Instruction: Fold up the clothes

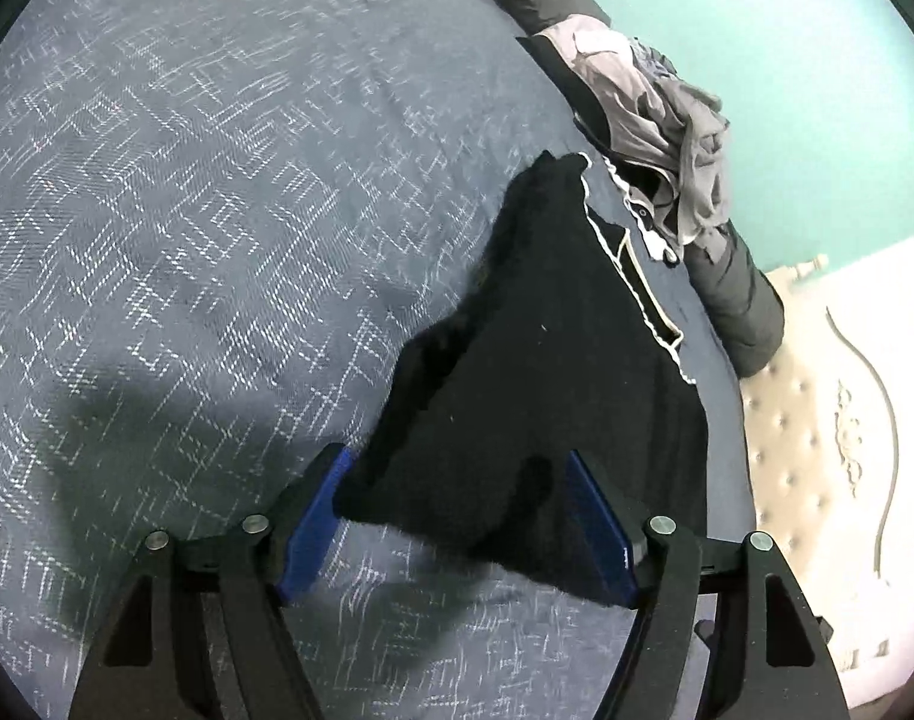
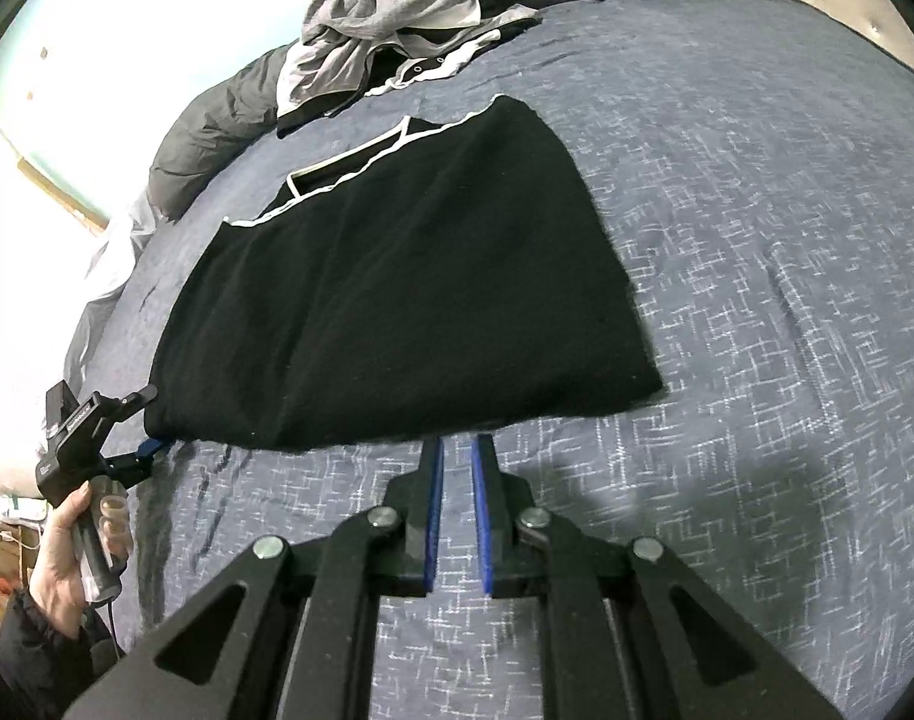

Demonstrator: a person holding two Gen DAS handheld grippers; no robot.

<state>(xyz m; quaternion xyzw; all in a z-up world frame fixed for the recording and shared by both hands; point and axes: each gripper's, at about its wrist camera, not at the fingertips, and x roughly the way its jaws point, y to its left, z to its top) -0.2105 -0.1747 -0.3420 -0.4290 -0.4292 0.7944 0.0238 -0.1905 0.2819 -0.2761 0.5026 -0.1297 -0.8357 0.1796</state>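
Observation:
A black garment with white trim (image 2: 409, 276) lies folded flat on the blue-grey patterned bedspread (image 2: 757, 300). In the left wrist view its near corner (image 1: 547, 360) lies between the blue pads of my left gripper (image 1: 457, 516), which is open wide around it. The right wrist view shows that same left gripper (image 2: 148, 423) at the garment's left corner, held by a hand (image 2: 67, 552). My right gripper (image 2: 457, 450) hovers just short of the garment's near edge. Only a narrow gap separates its pads, and nothing is between them.
A heap of grey and black clothes (image 2: 397, 6) (image 1: 655, 120) lies at the far edge of the bed, on a dark grey quilted cover (image 2: 211, 120). A cream tufted headboard (image 1: 817, 420) borders one side. Bare bedspread (image 1: 217, 210) stretches left of the garment.

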